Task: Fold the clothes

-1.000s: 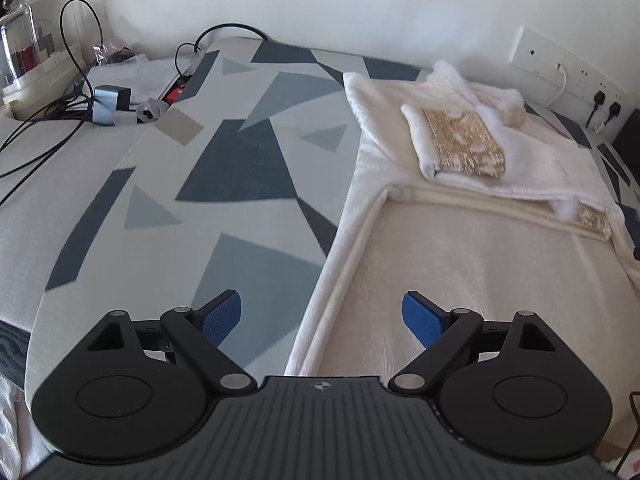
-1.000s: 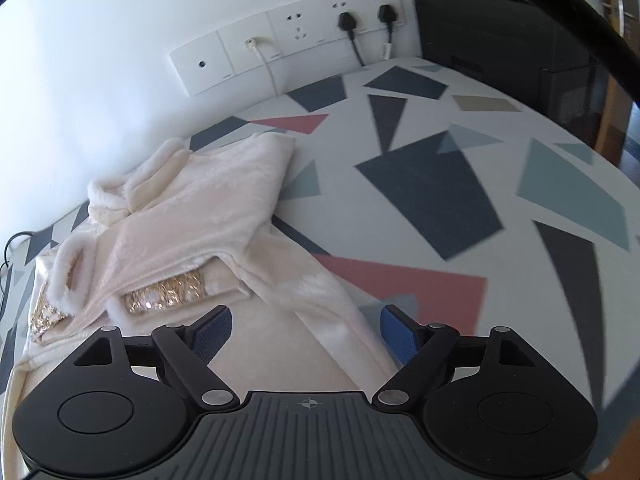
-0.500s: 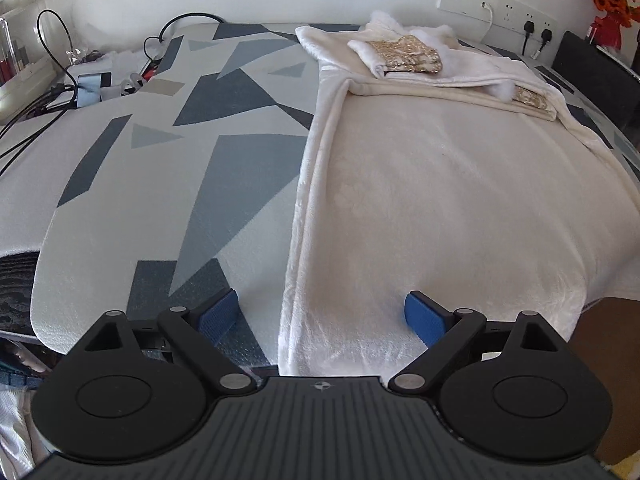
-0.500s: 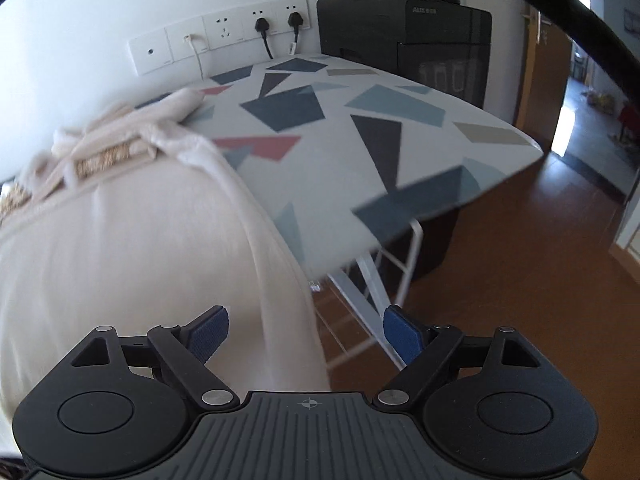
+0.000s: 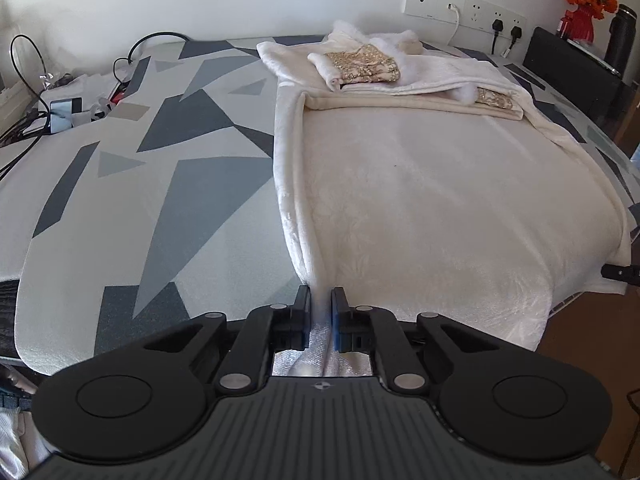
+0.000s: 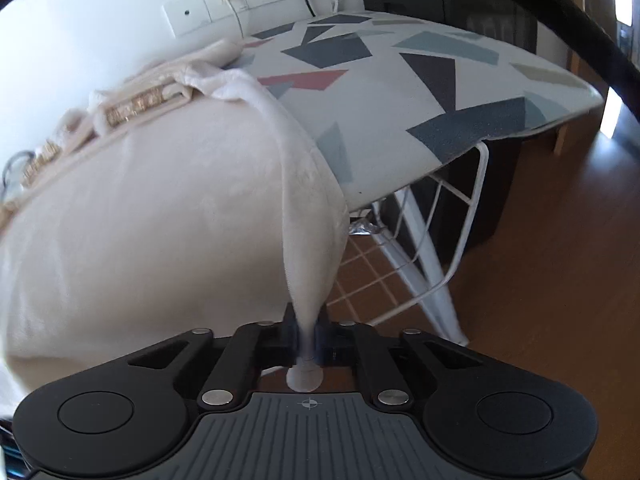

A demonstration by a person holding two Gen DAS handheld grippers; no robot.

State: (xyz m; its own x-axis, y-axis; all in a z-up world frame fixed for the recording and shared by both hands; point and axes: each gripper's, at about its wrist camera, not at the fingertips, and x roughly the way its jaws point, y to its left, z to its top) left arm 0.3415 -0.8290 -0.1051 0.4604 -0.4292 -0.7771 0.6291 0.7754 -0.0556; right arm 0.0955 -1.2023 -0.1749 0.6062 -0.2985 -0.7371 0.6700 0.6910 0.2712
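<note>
Cream robe point(image 5: 440, 208) sprawls across the ironing board point(image 5: 160, 184); left gripper point(image 5: 321, 312) and right gripper point(image 6: 307, 336) jaws both pinch its near hem. Only the right view shows the board's legs point(image 6: 424, 248).

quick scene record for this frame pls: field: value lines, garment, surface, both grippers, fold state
garment: cream fleece robe, gold-trimmed sleeves folded across its far end
surface: ironing board with a geometric-print cover
left gripper: shut on the near hem, at the robe's left edge
right gripper: shut on the near hem, at the right edge, which hangs off the board
fold state: sleeves in; lengthwise fold not yet made
background: wall sockets, cables at far left
</note>
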